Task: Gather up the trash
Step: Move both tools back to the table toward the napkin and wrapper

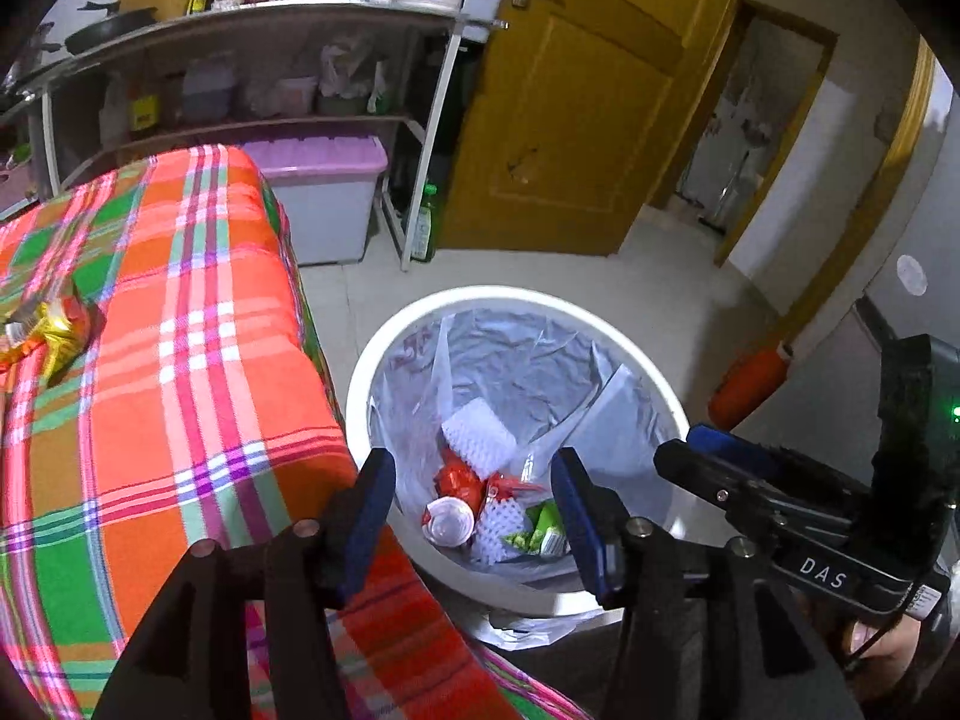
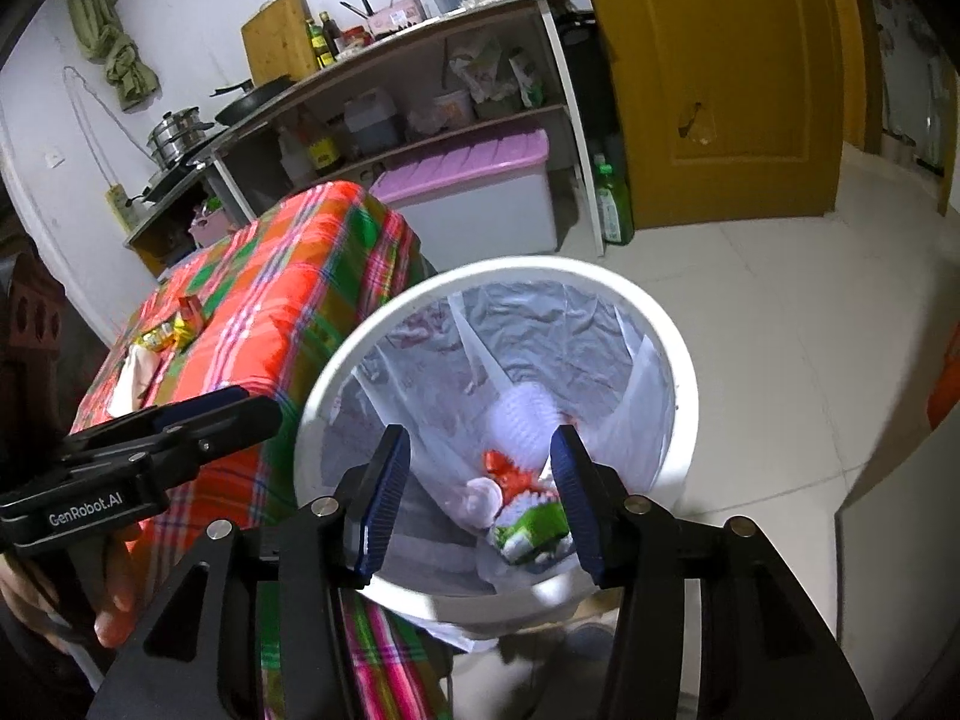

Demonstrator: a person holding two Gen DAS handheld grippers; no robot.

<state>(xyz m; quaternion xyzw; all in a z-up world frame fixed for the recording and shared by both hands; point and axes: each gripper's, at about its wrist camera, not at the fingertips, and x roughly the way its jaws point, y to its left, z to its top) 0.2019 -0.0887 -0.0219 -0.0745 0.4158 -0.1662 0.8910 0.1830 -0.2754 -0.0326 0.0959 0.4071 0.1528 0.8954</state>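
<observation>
The floor point(image 2: 780, 312) has pale shiny tiles. A big yellow door point(image 1: 576, 120) stands shut. Beside it is an open shelf point(image 2: 420, 96) full of kitchen things, with a purple-lidded box point(image 2: 474, 192) under it. The wall point(image 2: 180, 12) is white.

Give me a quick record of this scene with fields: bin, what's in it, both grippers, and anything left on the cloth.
bin: round white trash bin with clear plastic liner, on the floor beside the plaid-covered table
contents: white foam netting, red wrapper, green wrapper
left gripper: open, empty, above bin
right gripper: open, empty, above bin
left on cloth: yellow-red snack wrapper, pale crumpled tissue
</observation>
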